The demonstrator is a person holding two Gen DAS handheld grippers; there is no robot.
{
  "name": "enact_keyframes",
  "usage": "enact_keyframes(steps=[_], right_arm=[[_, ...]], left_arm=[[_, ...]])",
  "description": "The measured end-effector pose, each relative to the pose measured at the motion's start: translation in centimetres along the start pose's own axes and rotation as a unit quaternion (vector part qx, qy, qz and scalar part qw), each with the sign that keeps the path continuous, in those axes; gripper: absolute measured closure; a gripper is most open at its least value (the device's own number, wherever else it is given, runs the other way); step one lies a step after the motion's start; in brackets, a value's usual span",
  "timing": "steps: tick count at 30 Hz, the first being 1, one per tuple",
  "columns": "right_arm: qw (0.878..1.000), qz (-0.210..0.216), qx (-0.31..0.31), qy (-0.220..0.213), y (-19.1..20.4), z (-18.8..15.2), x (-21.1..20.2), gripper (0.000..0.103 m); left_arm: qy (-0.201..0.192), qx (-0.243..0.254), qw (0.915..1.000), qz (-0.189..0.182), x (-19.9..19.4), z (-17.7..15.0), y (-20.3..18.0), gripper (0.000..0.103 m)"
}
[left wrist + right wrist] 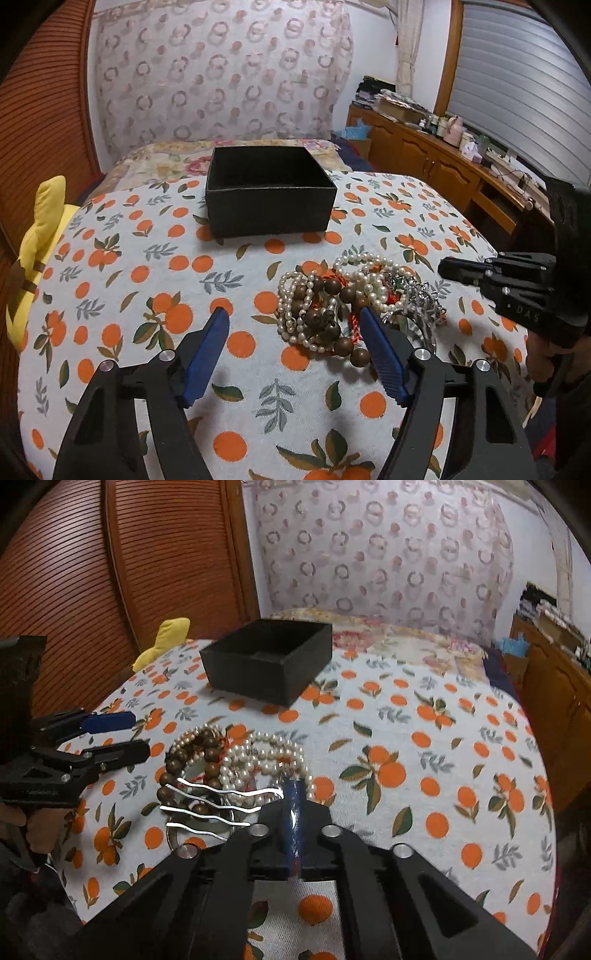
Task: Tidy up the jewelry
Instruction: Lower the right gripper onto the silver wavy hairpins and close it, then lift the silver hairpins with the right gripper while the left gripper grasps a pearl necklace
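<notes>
A pile of jewelry (pixel 351 306) lies on the orange-print cloth: pearl strands (pixel 364 264), brown wooden beads (pixel 325 321) and silver pieces (pixel 424 299). It also shows in the right wrist view (pixel 236 768). An open black box (pixel 269 190) stands behind it, also in the right wrist view (pixel 269 661). My left gripper (pixel 293 321) is open, its blue fingers straddling the near left part of the pile. My right gripper (pixel 293 794) is shut on a silver hair comb (pixel 214 808) with wavy prongs, over the pile.
A yellow plush toy (pixel 37 251) lies at the cloth's left edge. A wooden cabinet (pixel 436 158) with clutter runs along the right. A slatted wooden door (pixel 110 572) stands on the left. A patterned curtain (pixel 221 74) hangs behind.
</notes>
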State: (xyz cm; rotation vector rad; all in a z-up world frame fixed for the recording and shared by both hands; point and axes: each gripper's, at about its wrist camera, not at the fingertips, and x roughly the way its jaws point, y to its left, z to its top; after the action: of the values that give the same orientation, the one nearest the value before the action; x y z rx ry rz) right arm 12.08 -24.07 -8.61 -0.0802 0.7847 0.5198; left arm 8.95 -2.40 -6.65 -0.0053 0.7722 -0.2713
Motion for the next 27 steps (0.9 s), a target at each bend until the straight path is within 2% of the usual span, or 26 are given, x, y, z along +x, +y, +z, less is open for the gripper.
enact_keyframes(steps=[1,3,8,11,15,16,17,21,26,27], right_arm=[[1.000,-0.001,0.000,0.002,0.0,-0.1,0.2,0.079],[1.000,0.001,0.000,0.012,0.2,-0.4,0.7,0.074],[0.999,-0.010,0.010,0.042,-0.3,-0.7,2.3,0.074],[0.998,0.010,0.036,0.049,-1.1,-0.9,2.7,0.068],[0.998,0.020,0.036,0.050,-1.3,-1.0,2.8,0.067],[0.998,0.024,0.037,0.050,-1.3,-1.0,2.8,0.071],[0.997,0.040,0.039,0.050,-1.4,-1.1,2.8,0.082],[0.997,0.045,0.036,0.047,-1.4,-1.1,2.6,0.083],[0.999,0.024,0.032,0.034,-1.8,-1.0,1.6,0.088],[0.999,0.020,0.032,0.032,-2.1,-1.0,1.3,0.089]], left_arm=[[0.001,0.000,1.0000,-0.001,0.0,0.0,0.0,0.034],[0.003,-0.003,1.0000,-0.001,0.1,-0.1,0.1,0.034],[0.004,-0.006,1.0000,0.001,0.2,-0.2,0.3,0.034],[0.003,-0.006,1.0000,0.000,0.2,-0.2,0.3,0.034],[0.007,-0.004,1.0000,0.003,0.3,-0.2,0.4,0.034],[0.008,-0.002,1.0000,0.003,0.4,-0.1,0.3,0.034],[0.009,0.001,0.9999,0.004,0.5,-0.2,0.3,0.034],[0.019,-0.001,0.9998,-0.004,1.2,0.2,0.4,0.050],[0.024,0.000,0.9996,-0.013,2.0,0.9,0.5,0.057],[0.025,0.000,0.9996,-0.016,2.2,1.0,0.4,0.062]])
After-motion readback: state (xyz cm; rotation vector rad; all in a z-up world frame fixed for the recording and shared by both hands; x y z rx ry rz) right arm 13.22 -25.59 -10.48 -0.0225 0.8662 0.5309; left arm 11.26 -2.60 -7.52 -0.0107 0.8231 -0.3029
